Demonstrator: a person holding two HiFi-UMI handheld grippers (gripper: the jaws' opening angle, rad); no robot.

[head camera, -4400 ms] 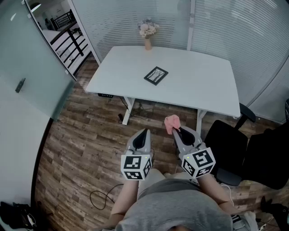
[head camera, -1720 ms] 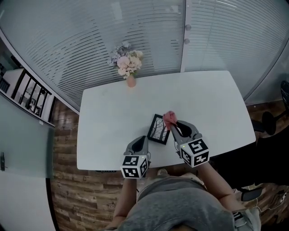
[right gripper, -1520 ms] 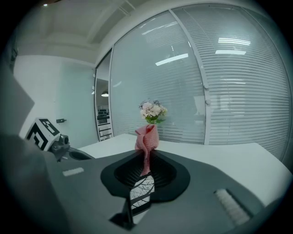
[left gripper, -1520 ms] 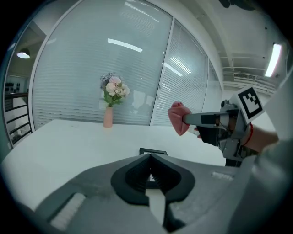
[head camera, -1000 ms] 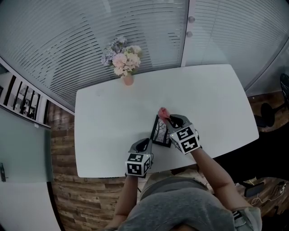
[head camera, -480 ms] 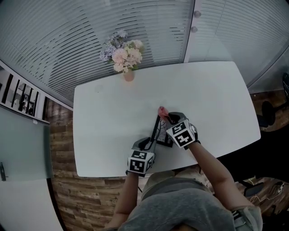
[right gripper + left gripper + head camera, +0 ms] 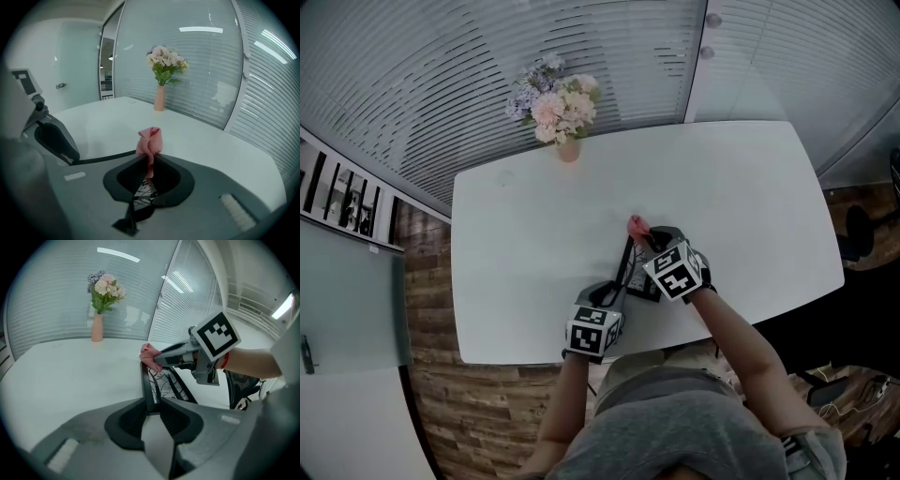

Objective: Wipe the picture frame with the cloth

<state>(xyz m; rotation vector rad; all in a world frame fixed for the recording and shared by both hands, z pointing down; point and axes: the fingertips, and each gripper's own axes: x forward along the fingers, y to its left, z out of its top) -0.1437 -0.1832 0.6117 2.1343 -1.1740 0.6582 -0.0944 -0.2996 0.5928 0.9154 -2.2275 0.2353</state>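
Wiping black rectangular picture frame (image 7: 159, 383) w/ crumpled pink cloth (image 7: 150, 139), by white tabletop's (image 7: 534, 234) front edge.
Clamped at near end in L gripper (image 7: 152, 409) fingers, long axis running away; cloth pinched in R gripper (image 7: 149, 161) fingers at far end.

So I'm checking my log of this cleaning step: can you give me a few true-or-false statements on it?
1. The left tongs are shut on the picture frame. True.
2. The right tongs are empty. False: they grip a pink cloth.
3. The frame lies flat on the table. False: it is tilted up.
4. A vase of flowers stands at the table's far edge. True.
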